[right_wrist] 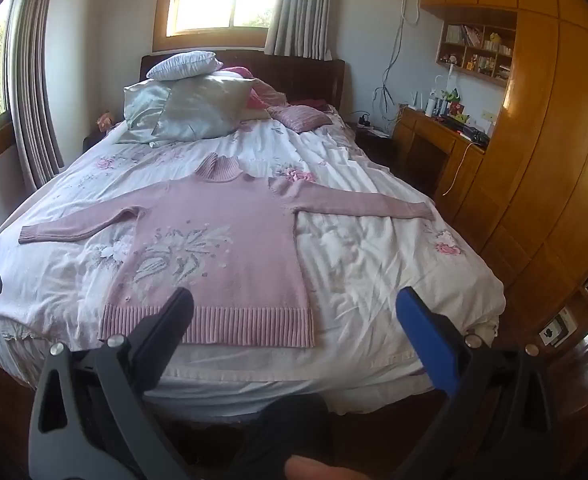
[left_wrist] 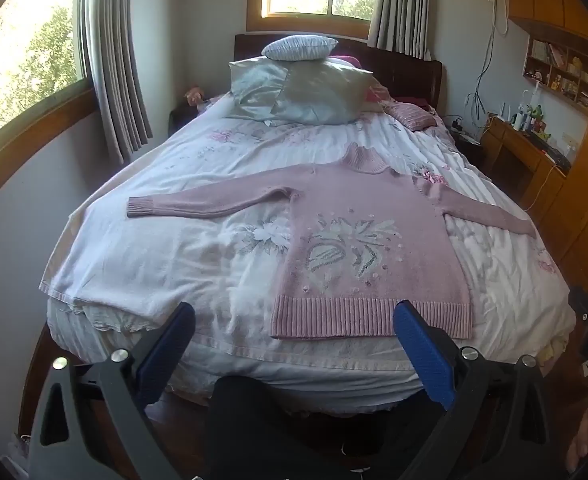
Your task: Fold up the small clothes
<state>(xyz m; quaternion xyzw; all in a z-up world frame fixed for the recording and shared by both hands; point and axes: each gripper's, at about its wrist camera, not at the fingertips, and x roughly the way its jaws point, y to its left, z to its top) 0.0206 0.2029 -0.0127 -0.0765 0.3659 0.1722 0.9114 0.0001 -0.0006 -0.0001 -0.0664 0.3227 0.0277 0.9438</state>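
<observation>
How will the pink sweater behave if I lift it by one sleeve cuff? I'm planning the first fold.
The pink sweater is a soft knit lying flat, so it will probably droop and trail rather than hold shape. Its thick ribbed hem suggests some weight, likely dragging on the bedspread. Rolling or tipping seems unlikely.

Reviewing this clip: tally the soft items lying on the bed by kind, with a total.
Pink knitted turtleneck sweater with a pale floral pattern, spread flat: 1
Silvery satin pillows: 2
White striped cushion on top of them: 1
Pink ribbed cushion: 1
Total: 5
A pink bundle behind the pillows is too hidden to classify.
</observation>
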